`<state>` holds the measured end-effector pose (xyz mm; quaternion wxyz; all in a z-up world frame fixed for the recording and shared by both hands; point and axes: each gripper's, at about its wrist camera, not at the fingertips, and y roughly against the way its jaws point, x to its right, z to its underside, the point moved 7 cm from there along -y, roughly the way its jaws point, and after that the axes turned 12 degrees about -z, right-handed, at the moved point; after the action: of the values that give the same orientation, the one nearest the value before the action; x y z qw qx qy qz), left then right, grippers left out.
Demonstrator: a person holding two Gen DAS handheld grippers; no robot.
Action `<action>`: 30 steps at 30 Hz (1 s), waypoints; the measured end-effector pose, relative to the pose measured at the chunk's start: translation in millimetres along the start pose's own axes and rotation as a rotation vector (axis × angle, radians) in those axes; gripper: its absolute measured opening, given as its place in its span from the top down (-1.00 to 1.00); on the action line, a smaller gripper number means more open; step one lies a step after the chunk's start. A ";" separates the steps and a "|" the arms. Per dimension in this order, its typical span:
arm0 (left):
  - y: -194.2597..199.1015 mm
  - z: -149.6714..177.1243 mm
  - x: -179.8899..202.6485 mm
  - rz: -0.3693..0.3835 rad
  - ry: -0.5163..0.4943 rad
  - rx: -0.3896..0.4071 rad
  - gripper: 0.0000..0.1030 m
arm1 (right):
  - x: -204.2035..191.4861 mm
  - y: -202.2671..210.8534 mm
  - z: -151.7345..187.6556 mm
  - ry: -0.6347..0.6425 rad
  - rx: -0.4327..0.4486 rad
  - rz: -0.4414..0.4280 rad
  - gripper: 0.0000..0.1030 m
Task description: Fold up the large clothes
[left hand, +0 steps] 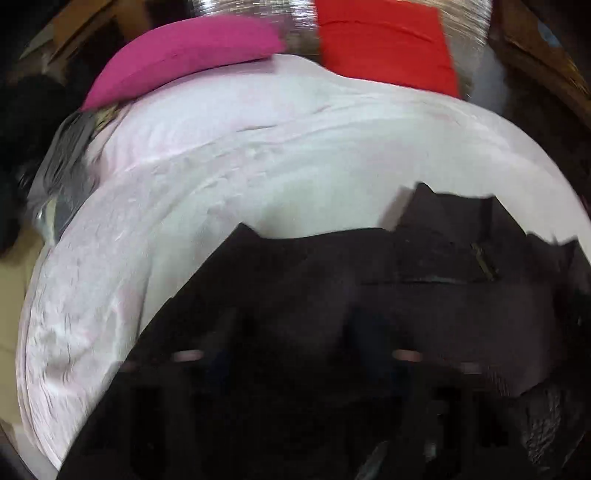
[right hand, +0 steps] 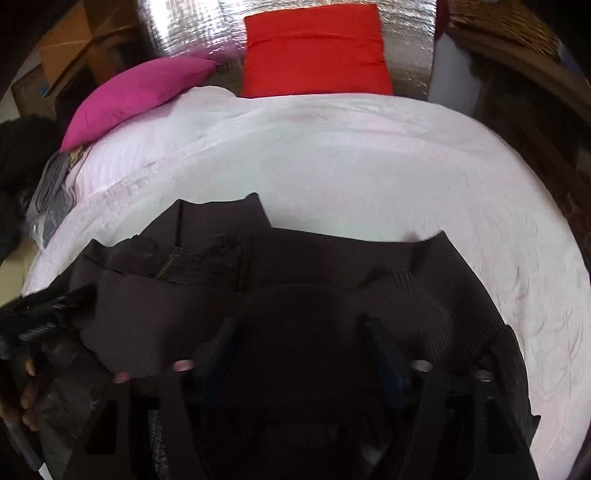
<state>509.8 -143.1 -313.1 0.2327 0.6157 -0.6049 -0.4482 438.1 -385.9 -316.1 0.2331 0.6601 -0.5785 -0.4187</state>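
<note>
A dark brown jacket (right hand: 221, 266) with a brass zipper (right hand: 168, 264) and ribbed cuffs lies on the white bed sheet (right hand: 332, 166). It fills the lower half of both views, including the left wrist view (left hand: 332, 288). My right gripper (right hand: 299, 332) is over the jacket with its jaws spread apart and dark ribbed fabric bunched between them. My left gripper (left hand: 291, 332) is low over the jacket; its fingers are dark and blurred against the cloth, so the jaw state is unclear. The left gripper also shows at the left edge of the right wrist view (right hand: 33, 325).
A magenta pillow (right hand: 136, 92) and a red pillow (right hand: 314, 55) sit at the head of the bed against a silver foil wall (right hand: 184, 29). Cardboard boxes (right hand: 62, 55) stand at the far left and a wicker basket (right hand: 509, 26) at the far right. The sheet also shows in the left wrist view (left hand: 258, 147).
</note>
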 end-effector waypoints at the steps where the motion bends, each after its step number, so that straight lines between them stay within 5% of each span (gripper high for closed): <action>1: 1.7 -0.6 -1.4 0.004 -0.001 0.005 0.44 | -2.8 -0.7 -1.8 0.010 -0.007 -0.003 0.46; 3: 3.9 -0.2 -3.2 0.034 0.010 0.010 0.72 | -7.6 -2.7 -3.8 0.037 -0.003 0.021 0.67; 6: 14.7 -9.3 -15.0 0.094 0.090 0.041 0.81 | -10.4 3.7 -10.4 0.040 0.028 0.012 0.79; 14: 29.8 -30.8 -32.0 0.104 0.215 0.156 0.82 | -11.8 21.2 -31.6 -0.023 0.172 -0.041 0.79; 18: -3.8 -21.2 -21.1 0.039 0.149 0.068 0.62 | 5.2 -1.1 -32.9 -0.102 0.160 -0.033 0.79; 21: -6.3 -14.5 -16.3 0.013 0.105 0.023 0.40 | 13.2 -9.6 -28.8 -0.165 0.124 -0.093 0.65; 24: 19.7 -15.1 -27.8 -0.009 0.113 0.074 -0.41 | 18.0 7.9 -30.9 -0.214 0.109 -0.182 0.39; 25: 29.7 -14.8 -34.5 -0.011 0.126 0.095 -0.46 | 22.4 15.3 -31.7 -0.230 0.123 -0.193 0.31; 28: 52.2 -8.7 -56.9 -0.007 0.144 0.126 -0.50 | 46.7 51.7 -29.5 -0.281 0.197 -0.183 -0.60; 30: 55.5 0.9 -73.8 -0.035 0.153 0.127 -0.50 | 62.8 77.1 -25.3 -0.298 0.278 -0.151 -0.60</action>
<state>489.2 -81.4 -247.5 0.2310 0.6721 -0.6018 -0.3644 413.8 -467.7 -259.1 0.0198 0.6580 -0.6076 -0.4444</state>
